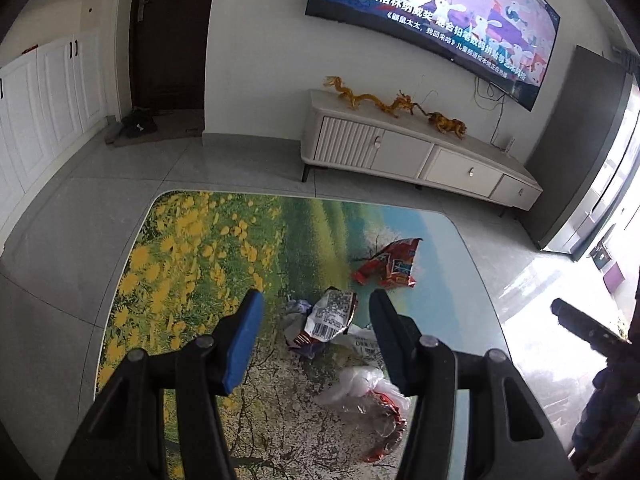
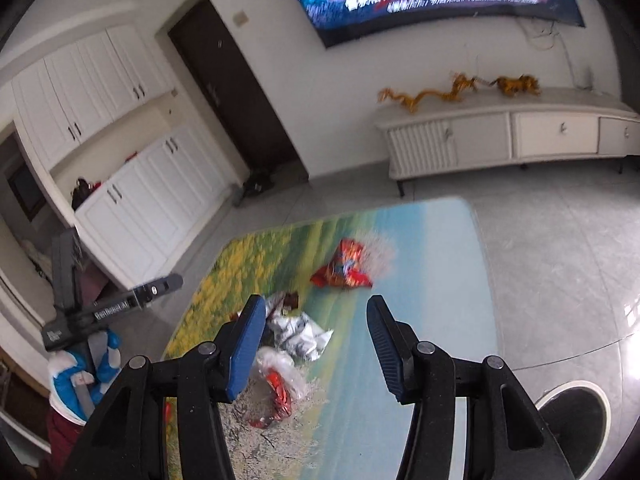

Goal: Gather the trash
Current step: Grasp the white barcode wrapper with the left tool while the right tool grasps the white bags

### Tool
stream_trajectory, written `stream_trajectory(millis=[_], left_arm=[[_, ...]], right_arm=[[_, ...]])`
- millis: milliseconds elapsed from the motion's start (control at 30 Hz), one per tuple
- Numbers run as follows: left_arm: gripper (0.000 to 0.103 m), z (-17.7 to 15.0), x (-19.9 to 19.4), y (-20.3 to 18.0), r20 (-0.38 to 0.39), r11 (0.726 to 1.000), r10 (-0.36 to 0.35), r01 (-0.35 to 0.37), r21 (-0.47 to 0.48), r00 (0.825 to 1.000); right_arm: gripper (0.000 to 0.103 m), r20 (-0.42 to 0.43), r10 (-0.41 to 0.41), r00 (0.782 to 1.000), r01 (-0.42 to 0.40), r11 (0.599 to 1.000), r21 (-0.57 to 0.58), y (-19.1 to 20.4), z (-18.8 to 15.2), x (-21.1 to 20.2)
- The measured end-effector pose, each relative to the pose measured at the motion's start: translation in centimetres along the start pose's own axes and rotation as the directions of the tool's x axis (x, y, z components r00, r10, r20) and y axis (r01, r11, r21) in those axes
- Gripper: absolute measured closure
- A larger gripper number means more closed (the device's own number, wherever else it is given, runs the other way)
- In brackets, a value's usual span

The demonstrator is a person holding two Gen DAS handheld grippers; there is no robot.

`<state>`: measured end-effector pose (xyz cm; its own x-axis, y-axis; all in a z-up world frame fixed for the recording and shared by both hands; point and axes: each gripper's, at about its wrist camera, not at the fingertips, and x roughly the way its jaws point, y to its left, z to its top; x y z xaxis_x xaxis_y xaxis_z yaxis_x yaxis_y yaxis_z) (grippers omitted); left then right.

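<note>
Trash lies on a table with a flower-field print [image 1: 192, 248] [image 2: 432, 280]. A red snack bag [image 1: 390, 262] [image 2: 344, 266] lies farthest out. A crumpled silver wrapper with a barcode [image 1: 330, 316] [image 2: 298, 330] lies nearer. A clear plastic bag with red foil [image 1: 372, 396] [image 2: 278, 384] lies nearest. My left gripper [image 1: 316, 320] is open and empty, above the silver wrapper. My right gripper [image 2: 316, 322] is open and empty, above the table just right of the silver wrapper.
A white TV cabinet [image 1: 420, 156] [image 2: 512, 136] with gold dragon figures stands under a wall TV [image 1: 436, 12]. Grey tiled floor surrounds the table. White cupboards [image 2: 120, 184] and a dark door [image 1: 168, 36] are at the left. A round dark bin [image 2: 576, 412] is at the lower right.
</note>
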<state>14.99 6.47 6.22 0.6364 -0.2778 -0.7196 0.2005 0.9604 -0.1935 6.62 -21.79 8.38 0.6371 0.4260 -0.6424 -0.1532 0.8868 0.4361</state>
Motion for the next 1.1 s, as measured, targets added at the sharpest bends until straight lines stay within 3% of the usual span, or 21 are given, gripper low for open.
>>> stream_trajectory(millis=[267,533,733,900,1100], left_arm=[[0.05,0.9,5.3,0.5,-0.068,1.0,-0.012,0.012,0.005,0.998],[0.05,1.0,10.4,-0.6,-0.159,0.999,-0.044,0.045,0.005,0.986],[0.05,1.0,12.6,-2.6,-0.196,0.996,-0.058,0.071,0.06,0.979],[0.05,1.0,14.8,-4.1,-0.245,0.993,-0.058,0.082,0.088,0.968],[0.052,0.1,17.6,-5.3,-0.291,0.992,0.004,0.033,0.121,0.957]], right_arm=[[0.047,-0.199,0.072,0.977,-0.085,0.995,-0.058,1.6,-2.2,11.7],[0.044,-0.287,0.065,0.956,-0.098,0.99,-0.103,2.3,-4.3,17.7],[0.062,-0.283,0.086,0.955,-0.116,0.989,-0.089,0.7,-4.6,17.5],[0.064,-0.256,0.075,0.964,-0.094,0.994,-0.064,-1.1,-5.1,15.8],[0.065,-0.219,0.059,0.974,-0.06,0.998,0.002,-4.0,-5.9,12.9]])
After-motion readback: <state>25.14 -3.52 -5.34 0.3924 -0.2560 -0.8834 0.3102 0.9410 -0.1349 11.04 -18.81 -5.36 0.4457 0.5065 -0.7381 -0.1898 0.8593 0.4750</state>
